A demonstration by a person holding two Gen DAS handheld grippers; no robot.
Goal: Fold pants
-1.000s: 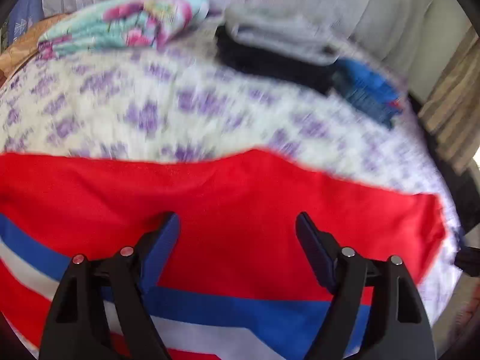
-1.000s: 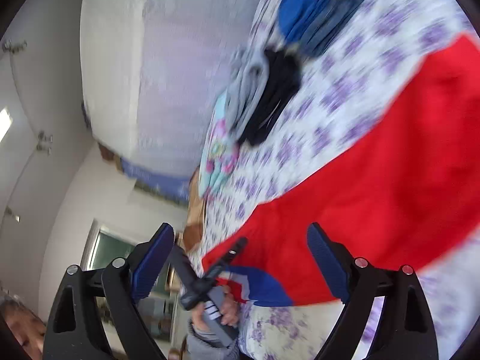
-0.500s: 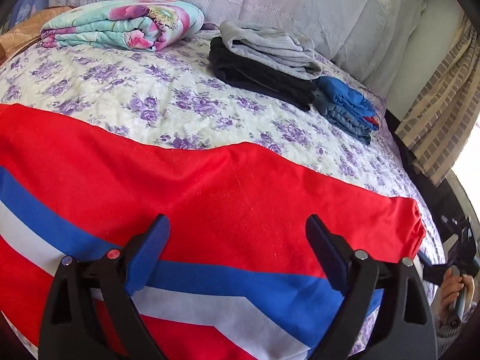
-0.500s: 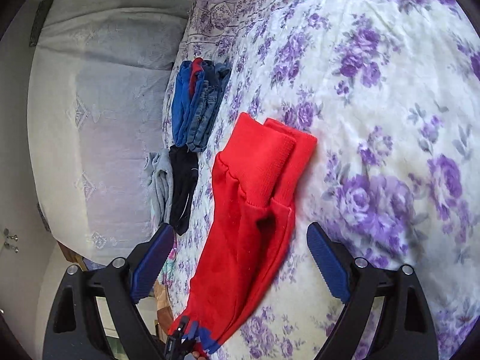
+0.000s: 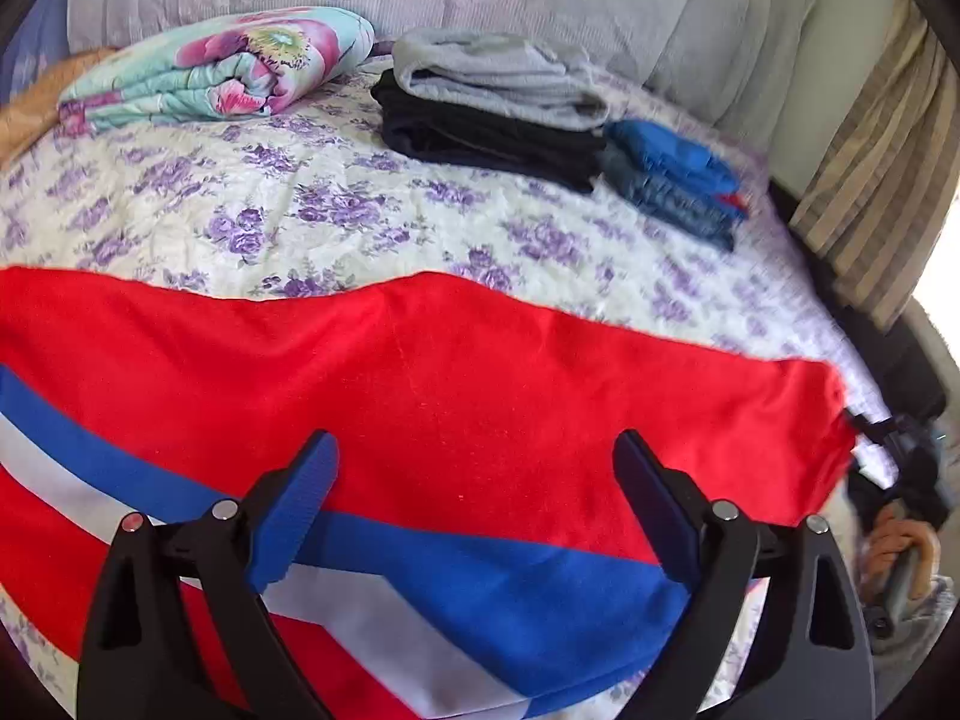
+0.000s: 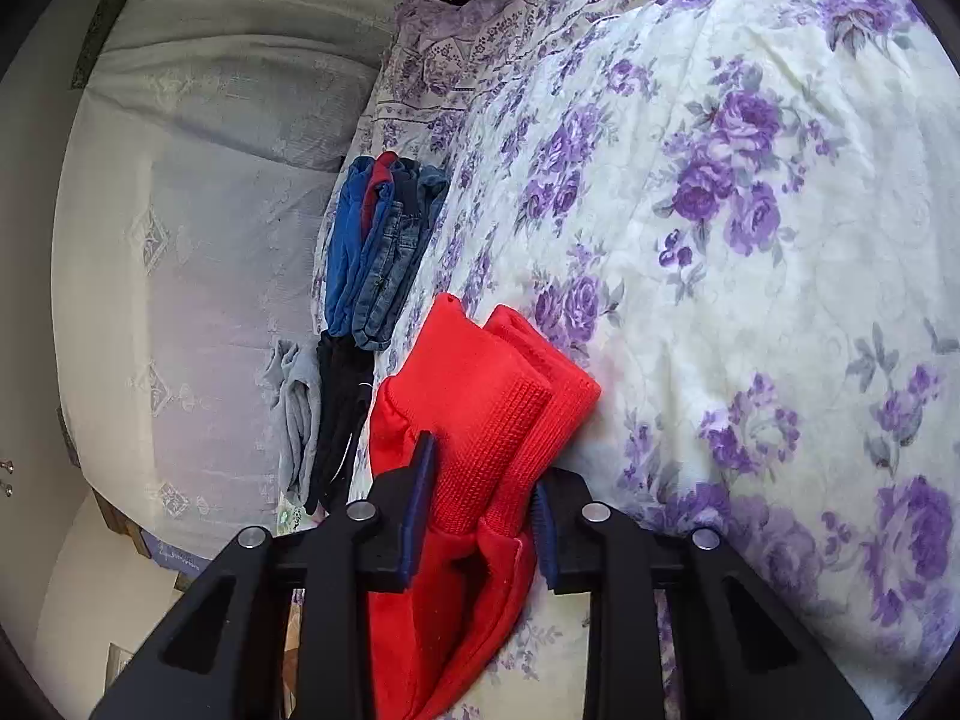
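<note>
Spread wide across a bed [image 5: 336, 222] under a floral purple-and-cream cover: red pants [image 5: 456, 390] with a blue and white stripe, lying flat along the near side, upper edge running left to right, cuffed ends reaching the right edge of the mattress. Beyond that upper edge, a broad band of bare cover. At the far side against the pale headboard, well apart from the pants: a rolled floral blanket [image 5: 222, 69], a folded grey garment [image 5: 498, 81] on top of a black one [image 5: 486, 138], and just beside them a small blue and denim stack [image 5: 675, 183]. Striped curtain [image 5: 876, 180] past the right edge.

Left gripper [image 5: 474, 492] hovering over the stripes, jaws spread far apart, holding nothing; contact with the cloth not clear.

Right gripper [image 6: 480, 510] narrowed onto the ribbed red cuffs [image 6: 498, 396], blue pads pressing the bunched fabric from both sides, cuff tips poking forward past the fingertips onto the cover. Open floral bedding stretching right of the cuffs.
</note>
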